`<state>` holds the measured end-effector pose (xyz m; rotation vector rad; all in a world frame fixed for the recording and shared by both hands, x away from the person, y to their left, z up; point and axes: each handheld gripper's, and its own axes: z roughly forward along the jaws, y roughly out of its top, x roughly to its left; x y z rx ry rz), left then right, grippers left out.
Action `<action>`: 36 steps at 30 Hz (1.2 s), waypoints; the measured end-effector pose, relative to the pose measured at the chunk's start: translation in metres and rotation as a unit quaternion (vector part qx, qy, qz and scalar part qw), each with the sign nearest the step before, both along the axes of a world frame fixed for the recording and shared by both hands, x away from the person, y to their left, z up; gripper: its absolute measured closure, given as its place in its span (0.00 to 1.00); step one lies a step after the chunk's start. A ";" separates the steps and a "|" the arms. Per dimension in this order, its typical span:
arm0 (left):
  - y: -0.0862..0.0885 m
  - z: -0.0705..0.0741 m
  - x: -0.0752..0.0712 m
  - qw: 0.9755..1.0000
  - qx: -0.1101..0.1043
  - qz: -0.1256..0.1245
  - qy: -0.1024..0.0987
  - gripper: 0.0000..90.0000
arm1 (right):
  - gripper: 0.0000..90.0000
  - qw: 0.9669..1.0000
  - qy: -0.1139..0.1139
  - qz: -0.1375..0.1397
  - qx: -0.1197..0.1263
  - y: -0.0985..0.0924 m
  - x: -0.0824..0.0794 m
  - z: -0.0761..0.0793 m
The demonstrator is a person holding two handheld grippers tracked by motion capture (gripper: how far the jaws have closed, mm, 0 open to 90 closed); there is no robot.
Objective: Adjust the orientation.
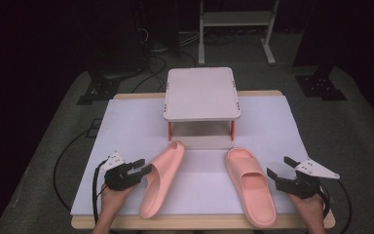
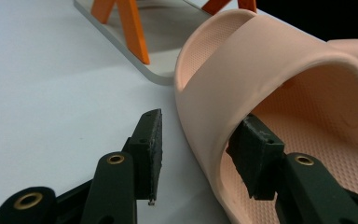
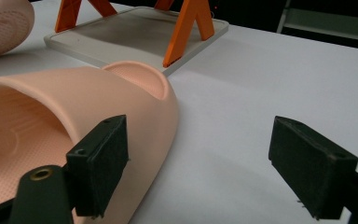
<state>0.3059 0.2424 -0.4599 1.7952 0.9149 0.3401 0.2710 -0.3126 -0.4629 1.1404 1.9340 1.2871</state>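
Two pink slippers lie on the white table, toes toward a small shelf. My left gripper is at the left slipper, and its jaws straddle the side wall of the strap. In the left gripper view the slipper has one pad under the strap against its inner face. The other pad stands outside, a gap away from the wall. My right gripper is open just right of the right slipper. In the right gripper view its gripper holds nothing, and its left pad is beside that slipper.
A low two-level shelf with orange legs stands at the table's back middle, and its base plate lies just beyond the slippers' toes. The person's hands come in from the front edge. Cables trail off the table's left side.
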 end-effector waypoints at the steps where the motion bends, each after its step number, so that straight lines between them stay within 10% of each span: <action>1: -0.001 0.000 0.000 1.000 -0.001 -0.001 0.002 0.60 | 0.22 1.000 0.000 0.001 0.000 0.000 0.000 0.000; 22: -0.036 -0.003 -0.003 0.997 0.038 -0.067 0.003 0.59 | 0.22 0.999 0.005 0.029 0.029 -0.006 -0.005 -0.001; 36: -0.039 -0.003 -0.004 0.997 0.048 -0.065 0.002 0.59 | 0.23 0.997 -0.007 0.065 0.049 -0.002 -0.017 -0.001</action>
